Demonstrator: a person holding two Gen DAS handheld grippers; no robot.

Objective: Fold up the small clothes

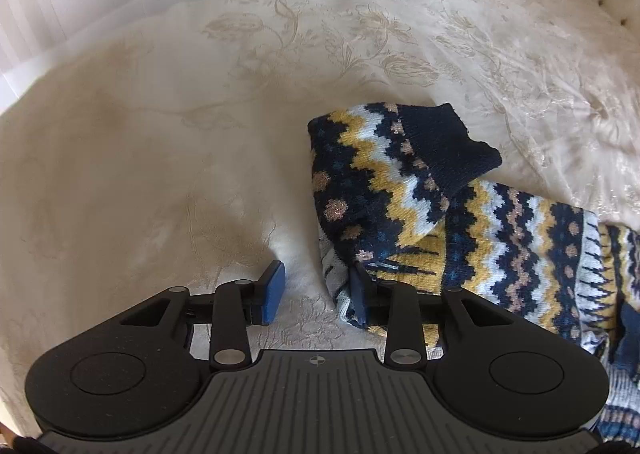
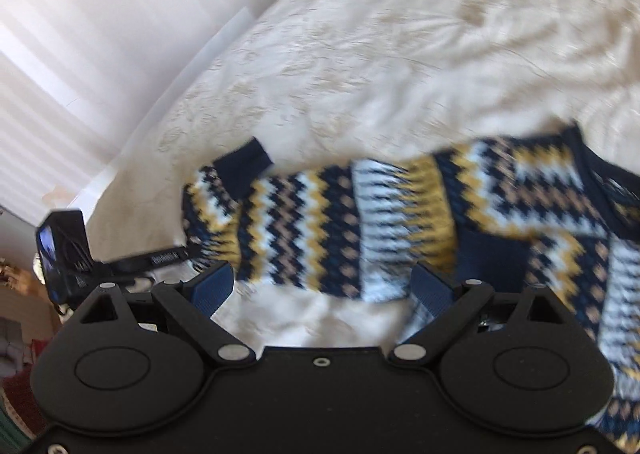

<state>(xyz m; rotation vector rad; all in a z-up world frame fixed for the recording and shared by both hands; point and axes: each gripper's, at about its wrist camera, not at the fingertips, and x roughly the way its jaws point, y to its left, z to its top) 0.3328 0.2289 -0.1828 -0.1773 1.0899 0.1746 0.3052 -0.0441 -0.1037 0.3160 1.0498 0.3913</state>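
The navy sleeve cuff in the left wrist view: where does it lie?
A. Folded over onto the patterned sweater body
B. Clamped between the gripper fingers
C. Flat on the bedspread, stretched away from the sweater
A: the navy cuff rests on top of the patterned sweater, away from the open left gripper.

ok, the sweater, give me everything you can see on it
The sweater is a chunky knit with navy, mustard, white and tan zigzag bands and dots, some glittery. It lies flat on the cream bedspread. One sleeve is folded across the body, its plain navy ribbed cuff on top. The left gripper is open at the folded edge, one finger touching the knit. The right gripper is open beside the lower edge. The right view is blurred, so the neckline is unclear.
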